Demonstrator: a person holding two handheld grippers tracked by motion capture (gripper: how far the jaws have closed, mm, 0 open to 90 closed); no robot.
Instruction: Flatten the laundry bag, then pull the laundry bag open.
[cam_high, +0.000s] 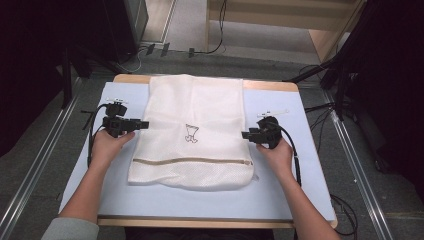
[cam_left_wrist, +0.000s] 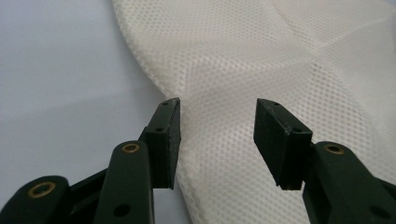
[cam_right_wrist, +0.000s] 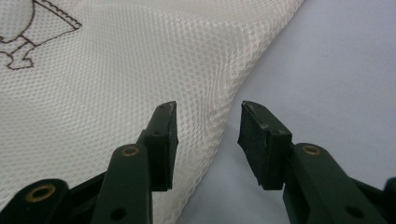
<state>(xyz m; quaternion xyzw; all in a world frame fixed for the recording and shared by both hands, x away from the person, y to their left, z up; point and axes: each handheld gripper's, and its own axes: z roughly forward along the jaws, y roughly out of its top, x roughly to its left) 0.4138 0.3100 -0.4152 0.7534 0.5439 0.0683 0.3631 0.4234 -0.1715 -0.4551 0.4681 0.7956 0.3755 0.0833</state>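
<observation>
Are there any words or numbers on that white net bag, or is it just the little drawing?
No words or numbers can be read. The white mesh bag carries a small dark outline drawing, also seen in the right gripper view; it is a picture, not writing. The zipper shows no readable label.

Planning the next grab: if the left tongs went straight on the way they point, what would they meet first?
Probably the mesh bag: its edge lies between the open left tongs, though depth is unclear.
</observation>
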